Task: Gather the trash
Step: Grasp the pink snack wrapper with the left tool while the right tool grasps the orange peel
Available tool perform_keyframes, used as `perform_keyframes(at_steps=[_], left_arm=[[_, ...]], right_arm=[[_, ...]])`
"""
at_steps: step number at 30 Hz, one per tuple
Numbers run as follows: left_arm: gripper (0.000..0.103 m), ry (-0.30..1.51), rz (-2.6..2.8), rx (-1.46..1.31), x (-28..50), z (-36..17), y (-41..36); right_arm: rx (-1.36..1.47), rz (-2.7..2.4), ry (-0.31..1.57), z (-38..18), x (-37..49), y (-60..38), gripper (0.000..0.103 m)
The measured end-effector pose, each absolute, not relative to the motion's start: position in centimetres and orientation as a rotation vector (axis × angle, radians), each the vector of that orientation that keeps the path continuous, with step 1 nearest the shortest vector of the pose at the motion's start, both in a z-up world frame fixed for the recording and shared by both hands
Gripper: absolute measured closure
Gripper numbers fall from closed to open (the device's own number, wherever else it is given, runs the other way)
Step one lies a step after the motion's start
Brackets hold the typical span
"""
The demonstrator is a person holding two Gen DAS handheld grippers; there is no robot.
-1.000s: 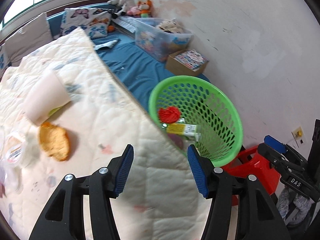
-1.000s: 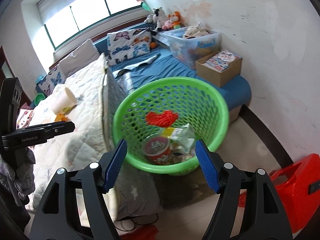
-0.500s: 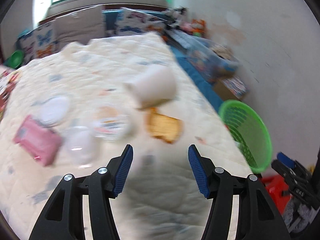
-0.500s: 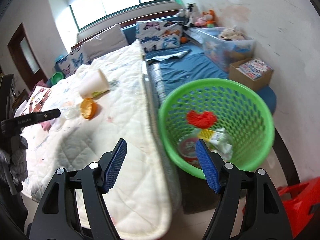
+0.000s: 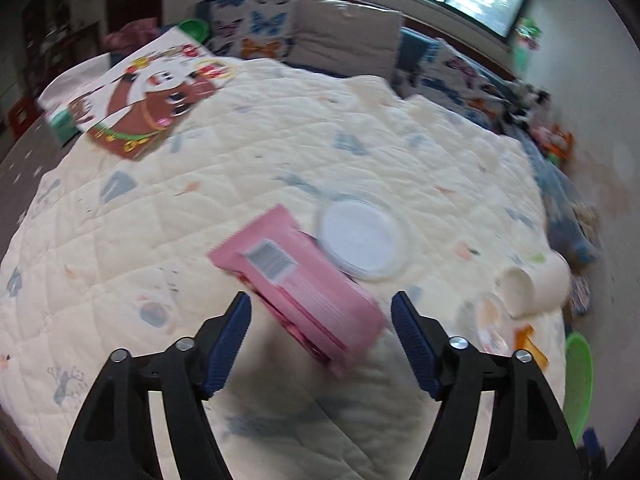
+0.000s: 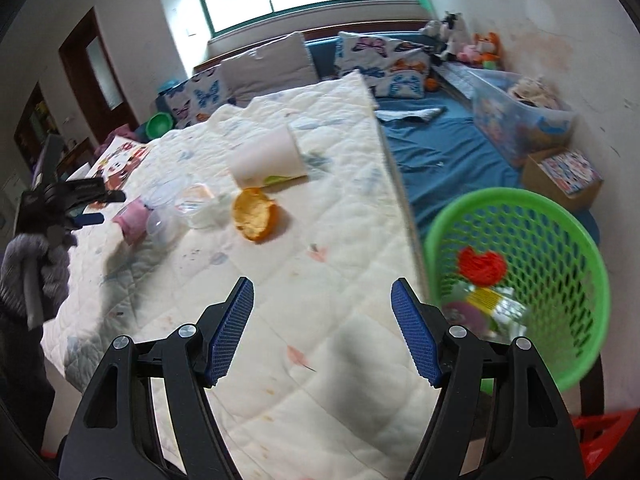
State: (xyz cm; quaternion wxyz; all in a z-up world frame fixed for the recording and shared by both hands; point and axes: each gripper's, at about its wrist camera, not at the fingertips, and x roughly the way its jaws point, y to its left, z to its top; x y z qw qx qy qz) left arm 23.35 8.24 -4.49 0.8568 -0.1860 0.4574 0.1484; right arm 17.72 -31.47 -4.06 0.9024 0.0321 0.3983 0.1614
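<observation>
A pink snack packet (image 5: 304, 284) lies on the cream quilt (image 5: 240, 184), its near end reaching between the fingers of my left gripper (image 5: 320, 338). The jaws are opening and the pads do not touch it. A white plastic lid (image 5: 360, 240) lies just beyond it. Off to the right lie a white paper cup (image 5: 532, 280) and a clear cup (image 5: 486, 320). My right gripper (image 6: 322, 330) hangs open over the quilt's near part, holding nothing. Ahead of it lie an orange peel (image 6: 254, 214), the paper cup (image 6: 268, 158) and clear plastic containers (image 6: 180, 204). The green basket (image 6: 568, 240) with trash stands at its right.
A cartoon-printed bag (image 5: 148, 92) lies at the quilt's far left. Pillows (image 6: 264, 66) line the headboard. A blue sheet (image 6: 436, 152), a clear storage bin (image 6: 516, 120) and a cardboard box (image 6: 564, 172) sit by the wall. The left gripper (image 6: 80, 200) shows at the right wrist view's left edge.
My left gripper swung left from the basket across the quilt to the pink packet, and its jaws widened. My right gripper moved left from over the basket to over the quilt.
</observation>
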Motion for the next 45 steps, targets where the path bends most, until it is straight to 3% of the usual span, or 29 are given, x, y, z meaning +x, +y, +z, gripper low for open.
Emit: perform_keyframes(at_steps=[9,28,34,38,45], left_arm=[[0.021,1.041,0.405,-0.465,25.9,-6.7,9.6],[0.021,1.087,0.412,-0.476,27.1,-9.1,8.9],[0.035,1.089,0.392,-0.480,27.0,-9.2,9.2],[0.054,1.083,0.365,-0.500,26.4,-9.0,9.8],[0.071,1.066,0.320,-0.497,24.9,-8.3,10.4]], right_arm=[[0.037,0.404,0.854,-5.1,19.4,-28.4,0.031],[0.010,0.464,0.896,-6.1,22.4,-25.5,0.031],[-0.014,0.481,0.906,-6.3,23.2,-24.5,0.031],[-0.022,0.495,0.906,-6.3,24.1,-23.8,0.031],[-0.054,0.491,0.925,-7.3,26.6,-22.1,0.031]])
